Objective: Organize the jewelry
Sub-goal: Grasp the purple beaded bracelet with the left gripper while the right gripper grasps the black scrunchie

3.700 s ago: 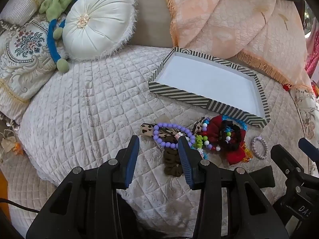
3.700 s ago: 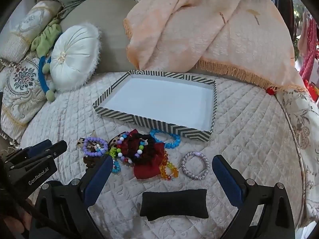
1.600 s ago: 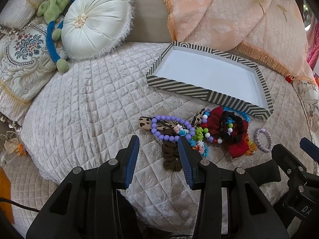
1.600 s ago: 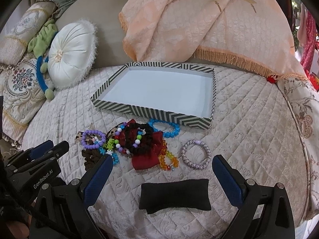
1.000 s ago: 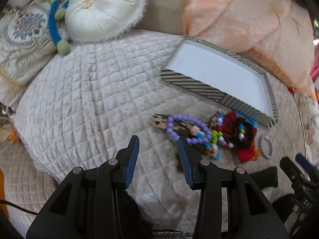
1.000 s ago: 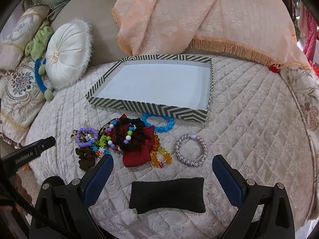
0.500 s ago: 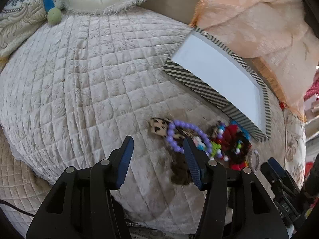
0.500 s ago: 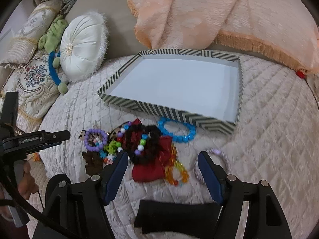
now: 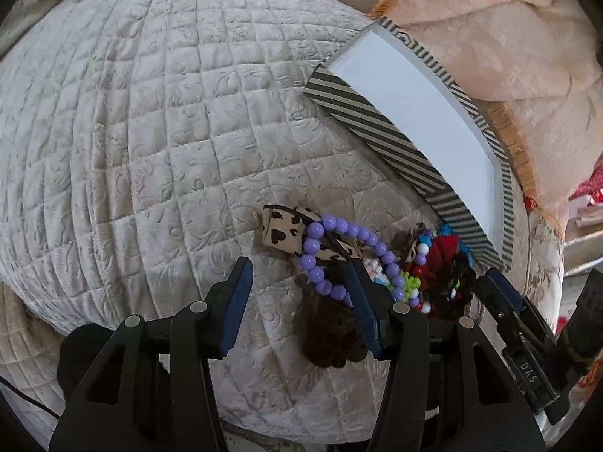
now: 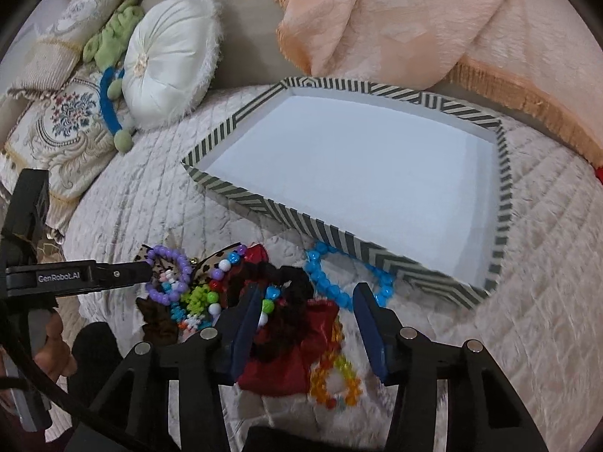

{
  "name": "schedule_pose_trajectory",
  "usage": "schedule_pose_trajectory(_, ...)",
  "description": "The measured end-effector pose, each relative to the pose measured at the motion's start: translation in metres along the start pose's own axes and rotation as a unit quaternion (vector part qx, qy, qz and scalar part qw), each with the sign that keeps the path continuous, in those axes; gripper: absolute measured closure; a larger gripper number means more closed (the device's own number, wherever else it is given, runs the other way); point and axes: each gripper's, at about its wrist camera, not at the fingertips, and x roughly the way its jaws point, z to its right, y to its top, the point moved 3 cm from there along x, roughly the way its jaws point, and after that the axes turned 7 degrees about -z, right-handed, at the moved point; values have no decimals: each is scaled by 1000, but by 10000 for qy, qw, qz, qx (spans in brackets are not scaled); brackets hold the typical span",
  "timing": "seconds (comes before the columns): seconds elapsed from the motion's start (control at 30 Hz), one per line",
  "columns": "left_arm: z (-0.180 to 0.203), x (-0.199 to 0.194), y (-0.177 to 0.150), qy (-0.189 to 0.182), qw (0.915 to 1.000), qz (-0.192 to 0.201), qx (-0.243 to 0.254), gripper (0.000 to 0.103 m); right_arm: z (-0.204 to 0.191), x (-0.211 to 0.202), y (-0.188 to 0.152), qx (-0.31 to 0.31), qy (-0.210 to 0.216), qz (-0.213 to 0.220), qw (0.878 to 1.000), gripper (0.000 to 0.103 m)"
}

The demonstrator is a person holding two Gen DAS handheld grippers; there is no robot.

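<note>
A pile of jewelry lies on the quilted bed in front of a striped tray [image 10: 286, 222] with a white floor. My left gripper [image 9: 297, 286] is open, low over the pile's left end, by the purple bead bracelet [image 9: 320, 263], leopard scrunchie [image 9: 282, 226] and brown scrunchie [image 9: 331, 335]. My right gripper [image 10: 307, 297] is open, above the black scrunchie [image 10: 286, 286] and red bow [image 10: 297, 354]. A blue bead bracelet [image 10: 328, 282] lies against the tray's near wall [image 9: 377, 128]. An orange bead bracelet [image 10: 335, 380] lies near me.
A round white cushion [image 10: 169, 60], embroidered pillows [image 10: 64, 128] and a green-blue plush toy [image 10: 113, 75] sit at the far left. A peach fringed blanket [image 10: 414, 19] lies behind the tray. A black pad's edge [image 10: 301, 439] shows at the bottom.
Both grippers have moved forward and down toward the pile. The right gripper's jaws have narrowed from wide open and now straddle the black scrunchie and red bow.
</note>
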Motion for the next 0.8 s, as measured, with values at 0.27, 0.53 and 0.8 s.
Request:
schedule_pose_trajectory(0.27, 4, 13, 6, -90, 9999, -19, -92, 78, 5, 23, 6, 26, 298, -204, 9993, 76)
schedule_pose_trajectory(0.53, 2, -7, 4, -417, 9989, 144, -133, 95, 6, 1, 0, 128, 443, 121, 9989, 91)
schedule_pose_trajectory(0.8, 21, -46, -3, -562, 9971, 464, 234, 95, -2, -35, -4, 69, 510, 478, 9975, 92)
